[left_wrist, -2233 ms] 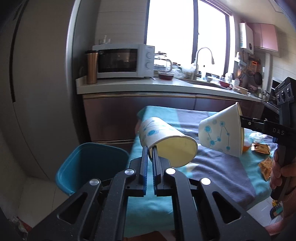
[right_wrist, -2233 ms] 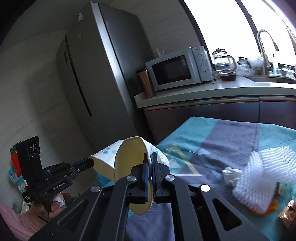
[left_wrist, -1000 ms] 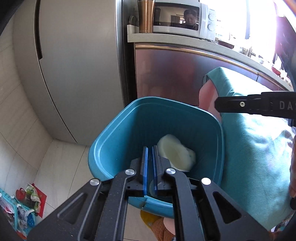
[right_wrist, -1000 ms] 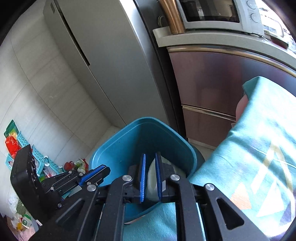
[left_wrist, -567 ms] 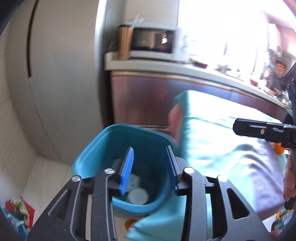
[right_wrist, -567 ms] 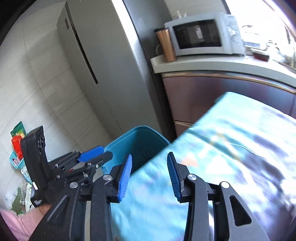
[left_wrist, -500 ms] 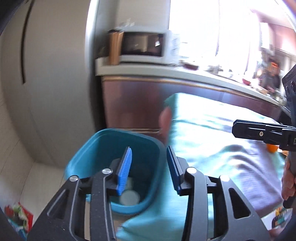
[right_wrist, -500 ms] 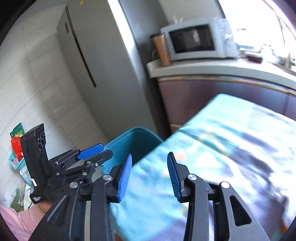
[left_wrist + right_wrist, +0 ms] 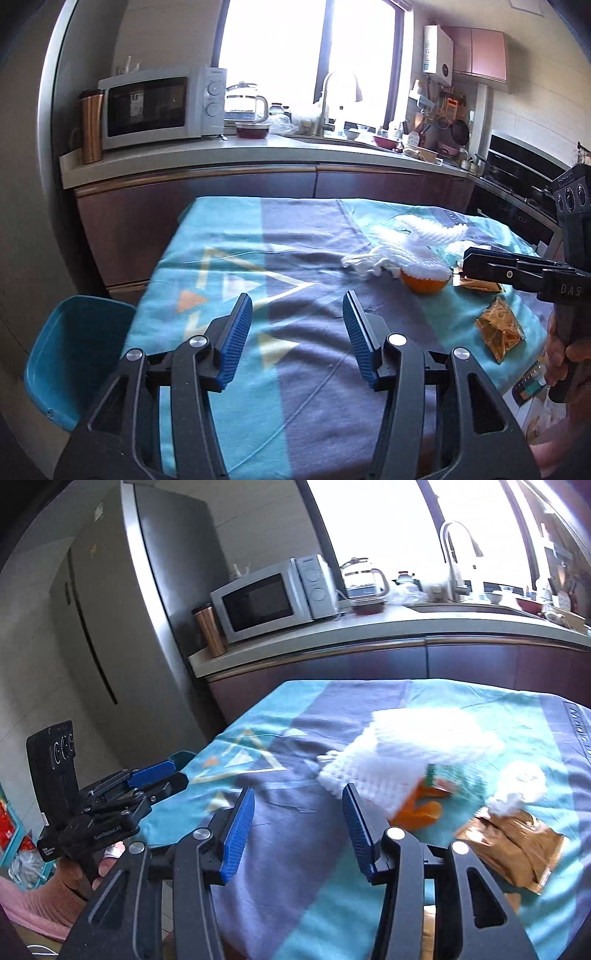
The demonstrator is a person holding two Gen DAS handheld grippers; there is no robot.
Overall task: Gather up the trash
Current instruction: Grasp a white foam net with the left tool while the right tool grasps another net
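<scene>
Trash lies on the teal and grey tablecloth [image 9: 295, 236]: a white foam net [image 9: 417, 243] [image 9: 417, 746], an orange peel [image 9: 424, 284] [image 9: 421, 812], brown wrappers [image 9: 498, 328] [image 9: 513, 842] and a crumpled white tissue [image 9: 521, 779]. My left gripper [image 9: 297, 332] [image 9: 162, 775] hovers over the cloth's near left part, its jaws opening with nothing between them. My right gripper [image 9: 297, 812] [image 9: 466, 265] is close to the foam net and peel, its jaws also opening and empty. The blue bin [image 9: 74, 354] stands on the floor at the table's left corner; its contents are hidden.
Behind the table runs a counter [image 9: 258, 151] with a microwave [image 9: 155, 107], a copper tumbler [image 9: 90, 125], a kettle and a sink tap. A tall grey fridge [image 9: 140, 602] stands left of it. A hand [image 9: 565, 354] holds the right gripper's handle.
Both grippers let their paper cups go into the blue bin and their jaws spread. Both then swung up and right from the bin to face the table.
</scene>
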